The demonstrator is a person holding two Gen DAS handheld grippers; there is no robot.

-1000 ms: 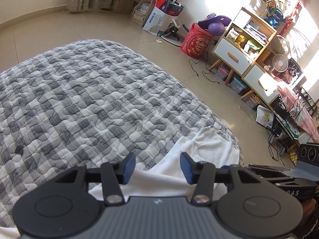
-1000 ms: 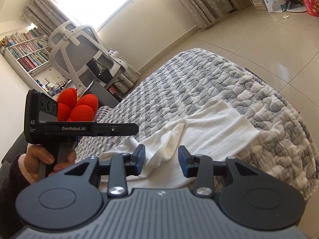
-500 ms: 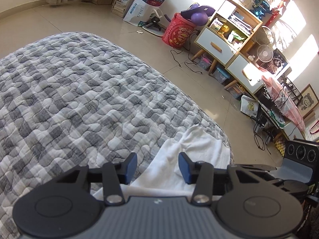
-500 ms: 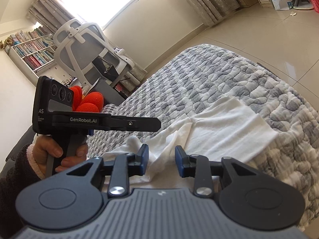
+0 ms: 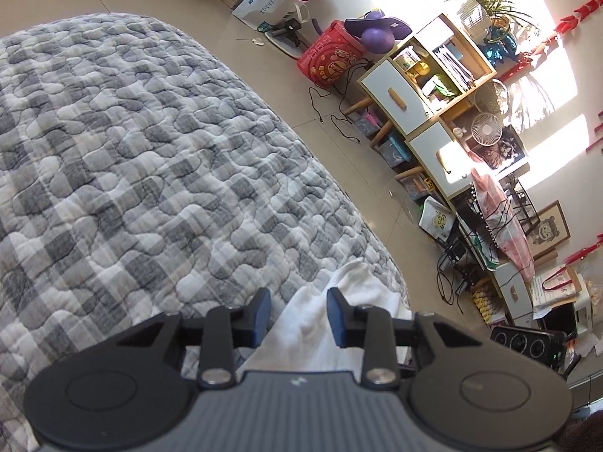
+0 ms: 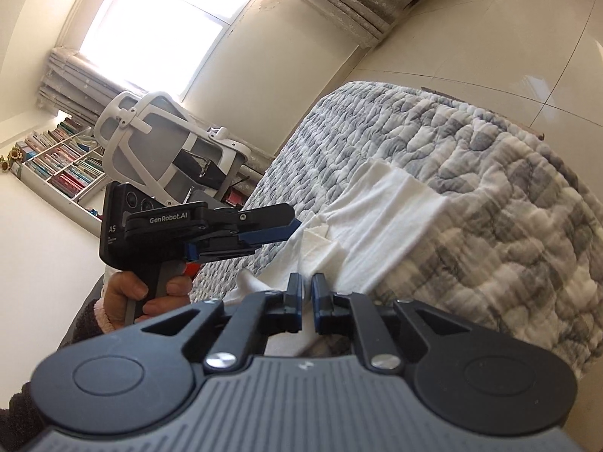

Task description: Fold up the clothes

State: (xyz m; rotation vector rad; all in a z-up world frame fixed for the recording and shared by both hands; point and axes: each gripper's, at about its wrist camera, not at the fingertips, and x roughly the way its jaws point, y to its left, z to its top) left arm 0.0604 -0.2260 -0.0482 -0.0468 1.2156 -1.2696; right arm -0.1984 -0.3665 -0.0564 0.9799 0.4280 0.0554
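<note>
While the fold is not yet begun, the white soft cotton garment (image 6: 388, 218) lies crumpled on the grey-and-white checked quilted bed (image 5: 150, 150), at its near right edge, with one flat panel draped toward the rounded corner. Nothing else lies on the quilt, as far as both views show.

Left gripper (image 5: 297, 314): released, jaws well apart, hovering above the near part of the garment. White cloth shows between the fingers, but no contact can be confirmed. The right wrist view shows it side-on, held in the person's left hand (image 6: 150, 293) just above the bunched left part of the cloth.

Right gripper (image 6: 307, 301): clenched to a narrow slit, positioned at the near edge of the garment. Whether fabric is pinched in that slit cannot be told; cloth is visible just behind the fingertips.

Handling assessment: the garment appears light, limp and thin. It should offer no stiffness, sag from any held point, and drag on the textured quilt rather than slide. It is not fragile. A single layer may slip from a shallow pinch.

Recommended hold: take a hem or seam edge, not the middle of a panel, with the fingers closed well onto the cloth. The two grippers should hold well apart along the same edge so that the cloth hangs taut between them. The bunched, doubled section at left needs spreading before any fold is laid.
</note>
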